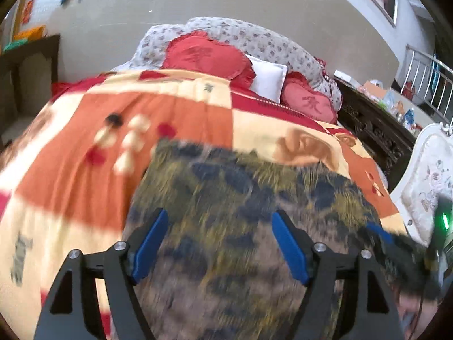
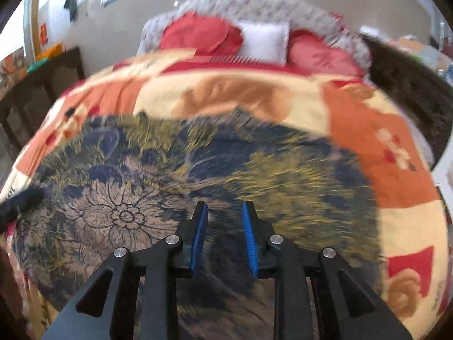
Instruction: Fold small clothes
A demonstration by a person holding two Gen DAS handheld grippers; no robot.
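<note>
A dark floral garment point(image 1: 226, 175) in navy, olive and beige lies spread flat on the orange and cream blanket point(image 1: 85, 170) of a bed. My left gripper point(image 1: 220, 212) hovers over the garment's near part, jaws wide open, nothing between the blue pads. In the right wrist view the same garment point(image 2: 127, 212) fills the foreground. My right gripper point(image 2: 224, 204) hangs over its middle with the pads a narrow gap apart; I see no cloth pinched between them. A blurred dark shape with a blue pad at the left wrist view's right edge is the right gripper point(image 1: 379, 232).
Red pillows point(image 1: 206, 56) and a white pillow point(image 1: 269, 80) lie at the head of the bed. A dark carved wooden frame point(image 1: 376, 130) runs along the right side, with a white upholstered chair point(image 1: 427, 175) beside it. Dark furniture point(image 1: 28, 79) stands at the left.
</note>
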